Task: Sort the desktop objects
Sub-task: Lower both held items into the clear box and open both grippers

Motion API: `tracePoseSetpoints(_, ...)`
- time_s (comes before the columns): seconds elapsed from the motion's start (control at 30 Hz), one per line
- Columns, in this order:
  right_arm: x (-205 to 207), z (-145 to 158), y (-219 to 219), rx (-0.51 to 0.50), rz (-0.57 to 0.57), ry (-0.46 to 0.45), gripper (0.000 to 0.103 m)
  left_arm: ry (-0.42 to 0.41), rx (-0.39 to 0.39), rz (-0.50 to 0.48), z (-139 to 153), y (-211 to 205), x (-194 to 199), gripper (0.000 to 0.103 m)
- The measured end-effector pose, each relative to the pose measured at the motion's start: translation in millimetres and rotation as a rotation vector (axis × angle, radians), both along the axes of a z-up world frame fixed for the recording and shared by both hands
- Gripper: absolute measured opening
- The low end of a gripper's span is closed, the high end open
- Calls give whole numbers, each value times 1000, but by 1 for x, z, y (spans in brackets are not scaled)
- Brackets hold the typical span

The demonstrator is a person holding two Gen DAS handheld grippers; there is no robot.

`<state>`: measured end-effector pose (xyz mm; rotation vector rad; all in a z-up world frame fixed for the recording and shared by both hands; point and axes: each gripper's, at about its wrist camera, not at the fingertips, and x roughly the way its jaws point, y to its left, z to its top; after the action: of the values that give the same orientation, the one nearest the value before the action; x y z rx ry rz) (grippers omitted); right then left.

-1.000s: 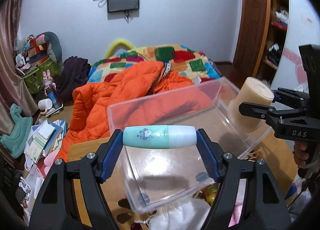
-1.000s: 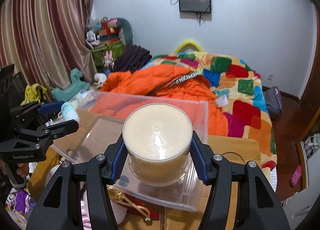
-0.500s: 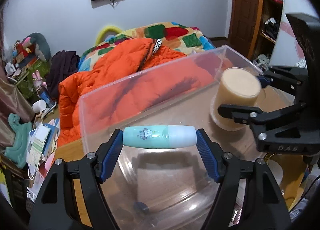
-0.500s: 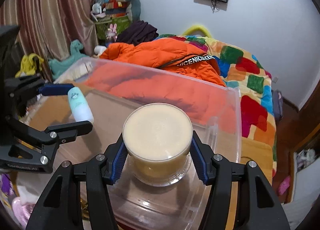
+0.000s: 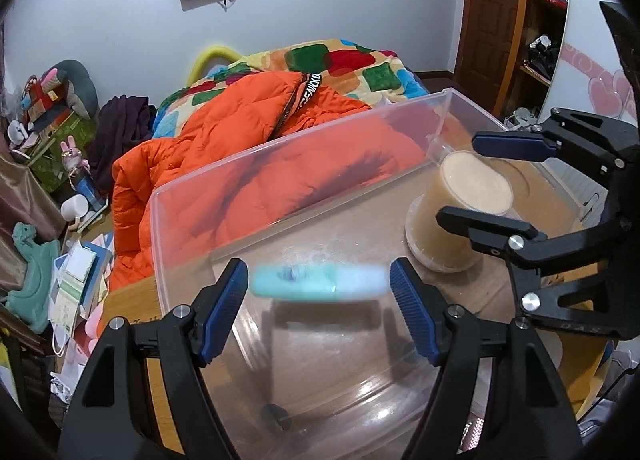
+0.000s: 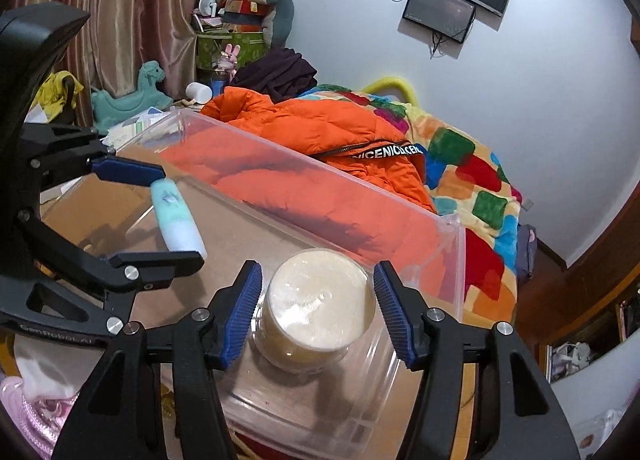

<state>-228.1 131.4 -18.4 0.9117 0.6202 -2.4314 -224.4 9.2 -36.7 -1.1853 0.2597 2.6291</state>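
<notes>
Clear plastic forms the storage bin (image 5: 192, 196) on the wooden tabletop (image 5: 132, 292), and both task things are now inside its walls. The left hand-held gripper (image 5: 320, 288) is spread apart: its blue pads stand clear of both ends of the mint-green tube (image 5: 316, 280), which looks blurred and, I judge, is falling free toward the bin floor. The right hand-held gripper (image 6: 318, 314) is also released, with a gap on each side of the cream-coloured jar (image 6: 316, 312), which stands upright on the bin bottom near the corner. The risk I see is in the withdrawal. The jar sits between the open pads, so a sideways pull could catch it and tip it. The tube is round, so it may bounce or roll against the jar (image 5: 460, 212) after it lands. The two grippers are also near each other above the bin, and a quick lift could knock the thin wall and shift the whole bin.
</notes>
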Motion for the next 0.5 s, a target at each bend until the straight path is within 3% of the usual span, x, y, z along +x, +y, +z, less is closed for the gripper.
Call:
tracePoseSetpoints(0.13,10,4,2,0,-6,18,64,4,-21,0,1,0,4,74)
tracePoseSetpoints(0.3,20,10,10,-12,-25,30,66,28,-12,26,12,-3,11,75)
tracePoseSetpoints(0.43,31,19,20,-33,-47,47,71,70,13,44,26,-8,23,91)
tracePoseSetpoints(0.5,36,25,26,-48,-58,63,75,105,22,59,34,-11,31,93)
